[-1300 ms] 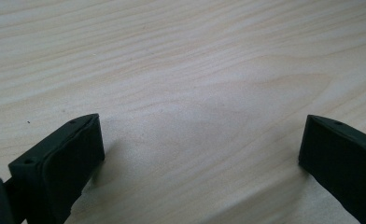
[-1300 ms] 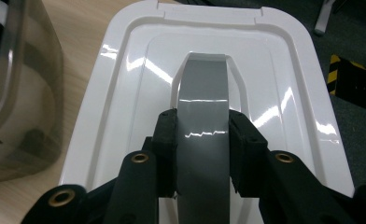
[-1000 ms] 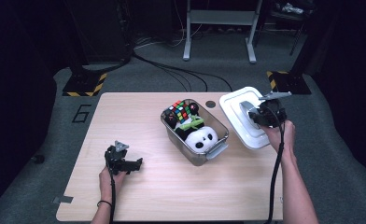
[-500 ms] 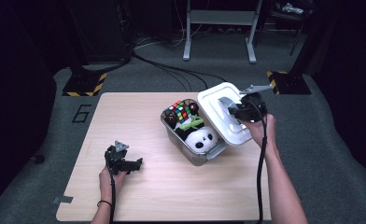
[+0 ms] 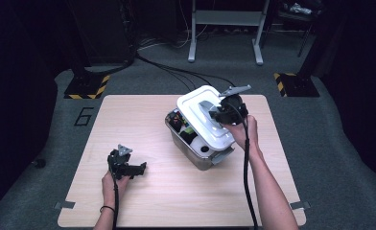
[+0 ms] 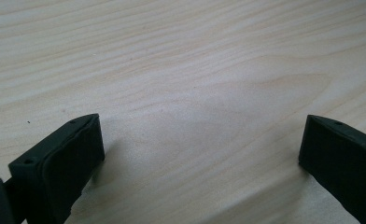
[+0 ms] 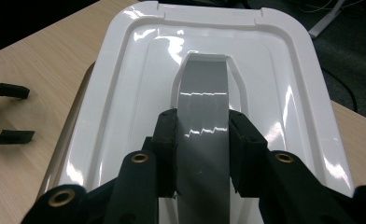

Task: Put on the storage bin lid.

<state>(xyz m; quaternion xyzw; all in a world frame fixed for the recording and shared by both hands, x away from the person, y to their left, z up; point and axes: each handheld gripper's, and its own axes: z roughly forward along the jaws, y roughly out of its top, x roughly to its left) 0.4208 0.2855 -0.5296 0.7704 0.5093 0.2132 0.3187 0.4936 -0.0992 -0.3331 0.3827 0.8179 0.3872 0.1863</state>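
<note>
- My right tool (image 7: 203, 154) is clamped on the grey handle (image 7: 204, 98) of the white lid (image 5: 203, 117), which sits tilted over the clear bin (image 5: 195, 151).
- My left tool (image 5: 128, 167) rests on the bench (image 5: 143, 120), jaws wide, gripping nothing, well apart from the bin.

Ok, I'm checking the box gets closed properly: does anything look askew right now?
Yes. The white lid sits skewed over the clear bin, not seated: toys show at its far left edge and near end. The right gripper holds the lid by its grey handle.
</note>
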